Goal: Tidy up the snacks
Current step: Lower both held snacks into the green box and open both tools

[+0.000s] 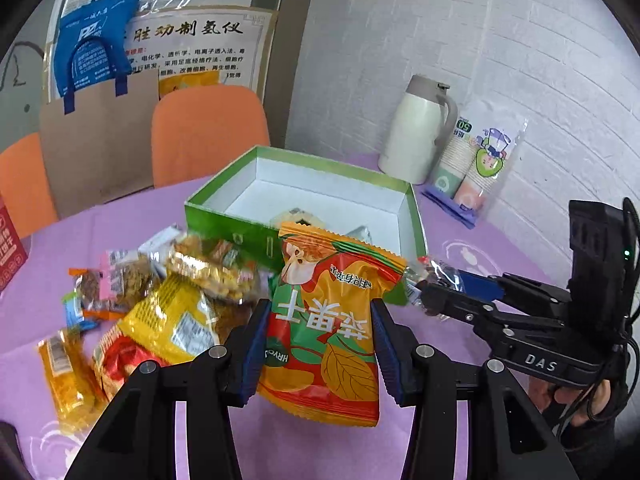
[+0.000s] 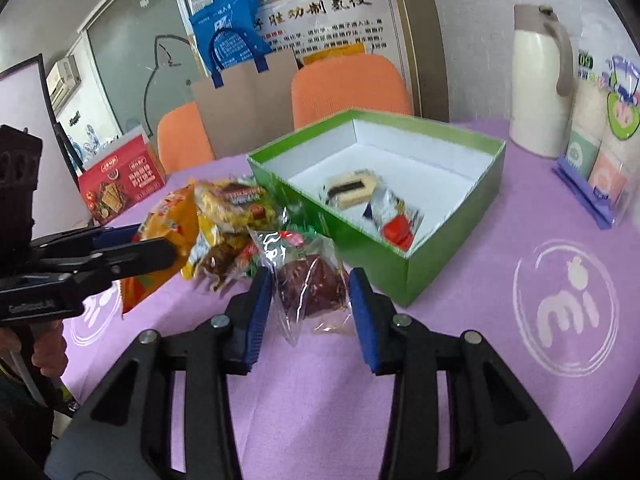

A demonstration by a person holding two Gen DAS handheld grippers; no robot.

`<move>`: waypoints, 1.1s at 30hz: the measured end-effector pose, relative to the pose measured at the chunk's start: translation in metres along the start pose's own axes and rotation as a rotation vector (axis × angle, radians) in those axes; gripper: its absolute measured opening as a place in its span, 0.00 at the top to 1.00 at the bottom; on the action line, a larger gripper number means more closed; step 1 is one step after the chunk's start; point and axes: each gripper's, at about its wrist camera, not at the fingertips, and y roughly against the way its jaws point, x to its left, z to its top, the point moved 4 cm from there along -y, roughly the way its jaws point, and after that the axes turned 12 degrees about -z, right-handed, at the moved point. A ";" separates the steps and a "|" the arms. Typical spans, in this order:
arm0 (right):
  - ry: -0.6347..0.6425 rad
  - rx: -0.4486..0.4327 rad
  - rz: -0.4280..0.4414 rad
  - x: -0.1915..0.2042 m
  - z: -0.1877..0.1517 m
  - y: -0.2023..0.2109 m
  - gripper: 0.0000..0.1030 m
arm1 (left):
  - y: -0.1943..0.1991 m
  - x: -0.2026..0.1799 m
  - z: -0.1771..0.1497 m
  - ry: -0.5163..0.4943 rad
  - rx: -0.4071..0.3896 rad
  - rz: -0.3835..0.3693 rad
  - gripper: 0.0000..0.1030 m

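My left gripper is shut on an orange and green dried-apple bag, which stands upright between the blue pads, just in front of the open green box. In the right wrist view that bag hangs from the left gripper above the purple cloth. My right gripper is shut on a clear packet of dark red snacks, close to the green box's near corner. Inside the box lie a biscuit packet and a white and red packet. A pile of loose snacks lies left of the box.
A cream thermos and a wrapped stack of paper cups stand at the back right by the brick wall. A red carton sits at the table's left edge. Orange chairs and a cardboard bag stand behind the table.
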 end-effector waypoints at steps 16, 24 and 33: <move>-0.035 0.014 -0.116 -0.051 0.046 -0.066 0.59 | -0.098 0.027 0.091 -0.003 0.017 0.068 0.52; 0.054 -0.029 -0.141 -0.051 0.055 -0.087 0.43 | -0.124 0.036 0.098 -0.031 -0.007 0.143 0.08; 0.066 -0.030 -0.162 -0.049 0.043 -0.085 0.17 | -0.112 0.039 0.094 -0.052 -0.039 0.215 0.00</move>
